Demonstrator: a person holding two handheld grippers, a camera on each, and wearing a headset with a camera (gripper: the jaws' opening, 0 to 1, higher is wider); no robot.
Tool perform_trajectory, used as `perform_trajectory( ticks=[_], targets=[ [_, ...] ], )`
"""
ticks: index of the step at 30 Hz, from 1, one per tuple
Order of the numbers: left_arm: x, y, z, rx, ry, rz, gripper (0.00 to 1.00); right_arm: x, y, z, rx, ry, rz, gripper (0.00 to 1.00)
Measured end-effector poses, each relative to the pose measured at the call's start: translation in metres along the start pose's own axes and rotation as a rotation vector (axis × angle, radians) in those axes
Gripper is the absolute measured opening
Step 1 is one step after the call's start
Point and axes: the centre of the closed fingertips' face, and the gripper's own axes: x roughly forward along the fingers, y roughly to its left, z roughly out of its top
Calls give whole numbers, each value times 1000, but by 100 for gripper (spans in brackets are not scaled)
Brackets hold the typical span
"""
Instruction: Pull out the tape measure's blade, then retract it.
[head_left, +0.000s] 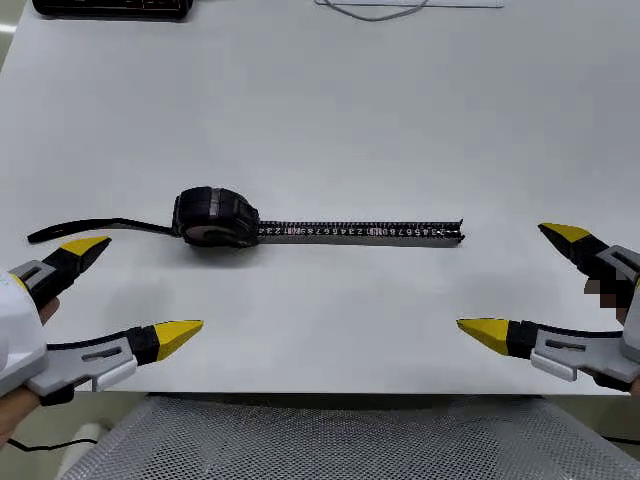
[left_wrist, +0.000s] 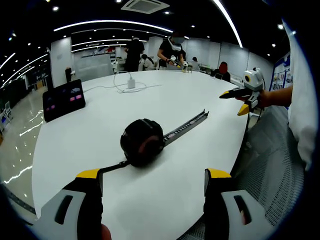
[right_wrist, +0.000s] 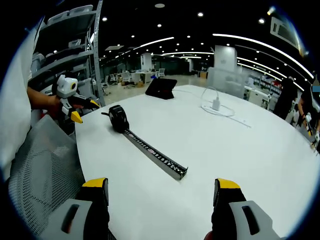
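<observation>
– Since order is near to far, how many grippers?
– Two. The left gripper (head_left: 152, 283) is bottom left and the right gripper (head_left: 501, 276) bottom right. Both are at the near edge of the white table (head_left: 320, 100), with a mesh chair (head_left: 350, 440) below.
– Fingers?
– Both pairs are spread wide, yellow fingertips (head_left: 180, 335) far apart. They hold nothing and touch nothing.
– Task item?
– One black tape measure (head_left: 215, 217) lies on the table, between the grippers and farther out. Its case is nearer the left gripper, clear of it. One blade (head_left: 360, 232) lies extended flat rightward, its end well short of the right gripper. One black strap (head_left: 80, 228) trails left from the case, near the left gripper's upper tip.
– Farther back?
– One dark tablet (left_wrist: 64, 100), one white charger (left_wrist: 131, 82) with cable, and people beyond.
</observation>
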Motion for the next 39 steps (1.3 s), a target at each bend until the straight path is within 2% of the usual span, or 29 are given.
perform_trajectory(
  ticks=[7, 15, 24, 39],
  targets=[
    [-1, -2, 3, -10, -8, -5, 81, -4, 3, -1, 6, -8, -5, 86],
    [-3, -3, 2, -5, -1, -14, 81, -7, 9, -11, 22, 9, 3, 88],
    [-1, -3, 7, -9, -11, -15, 81, -7, 10, -9, 19, 6, 3, 89],
    [-3, 1, 7, -14, -11, -1, 81, -7, 10, -5, 18, 1, 8, 89]
  ],
)
